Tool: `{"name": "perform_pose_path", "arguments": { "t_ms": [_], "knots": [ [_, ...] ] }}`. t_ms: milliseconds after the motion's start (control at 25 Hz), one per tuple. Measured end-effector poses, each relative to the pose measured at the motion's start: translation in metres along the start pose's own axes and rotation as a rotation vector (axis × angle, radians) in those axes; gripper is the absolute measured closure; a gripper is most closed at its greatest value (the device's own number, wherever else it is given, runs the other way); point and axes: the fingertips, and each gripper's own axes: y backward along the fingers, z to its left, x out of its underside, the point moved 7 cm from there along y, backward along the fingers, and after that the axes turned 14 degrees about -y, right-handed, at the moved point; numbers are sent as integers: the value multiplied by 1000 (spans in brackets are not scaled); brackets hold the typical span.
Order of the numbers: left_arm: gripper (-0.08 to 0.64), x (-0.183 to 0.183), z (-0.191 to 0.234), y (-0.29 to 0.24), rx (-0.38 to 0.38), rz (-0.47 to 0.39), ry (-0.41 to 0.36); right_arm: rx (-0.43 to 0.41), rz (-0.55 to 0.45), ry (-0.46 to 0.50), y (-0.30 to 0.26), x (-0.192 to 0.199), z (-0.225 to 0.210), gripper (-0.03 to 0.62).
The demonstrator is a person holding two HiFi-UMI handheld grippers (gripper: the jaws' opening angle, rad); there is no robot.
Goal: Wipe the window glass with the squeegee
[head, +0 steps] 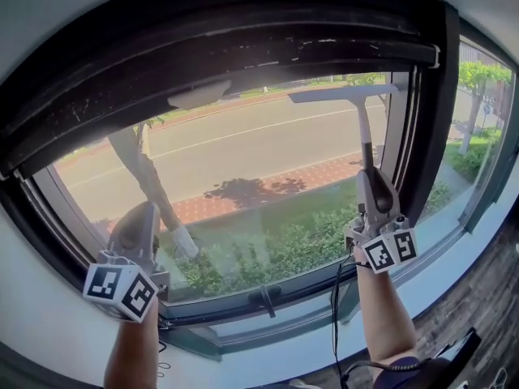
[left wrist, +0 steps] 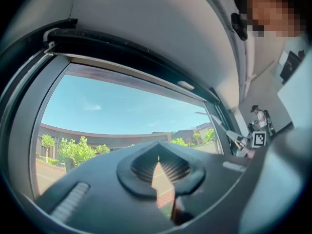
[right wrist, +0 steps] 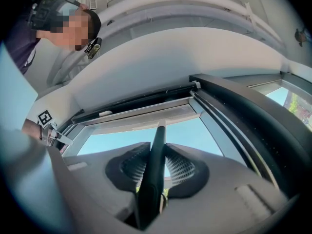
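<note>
While the window glass spread wide before me, the squeegee stood upright at its upper right, blade crosswise near the top edge. Its handle ran straight down into my right gripper, jaws clamped on it. My left gripper hung low left, well apart, jaws together on nothing.

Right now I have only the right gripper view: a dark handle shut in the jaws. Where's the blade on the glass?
Observer: The squeegee has its blade level at the top of the window glass, near its right edge.
Operator: And the left gripper?
Observer: The left gripper is low at the glass's lower left, jaws together, empty.
Operator: Anything below my stroke?
Observer: A latch handle on the bottom frame, left of the right gripper.
</note>
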Motion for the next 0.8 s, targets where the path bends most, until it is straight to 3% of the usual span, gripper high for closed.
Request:
{"name": "perform_pose_path", "arguments": {
  "t_ms": [440, 800],
  "knots": [
    [555, 31, -12, 25, -1, 47, 32, 26, 48, -13, 25, 13, 0, 489],
    [555, 43, -26, 30, 28, 72, -7, 45, 84, -15, 42, 22, 0, 491]
  ]
}}
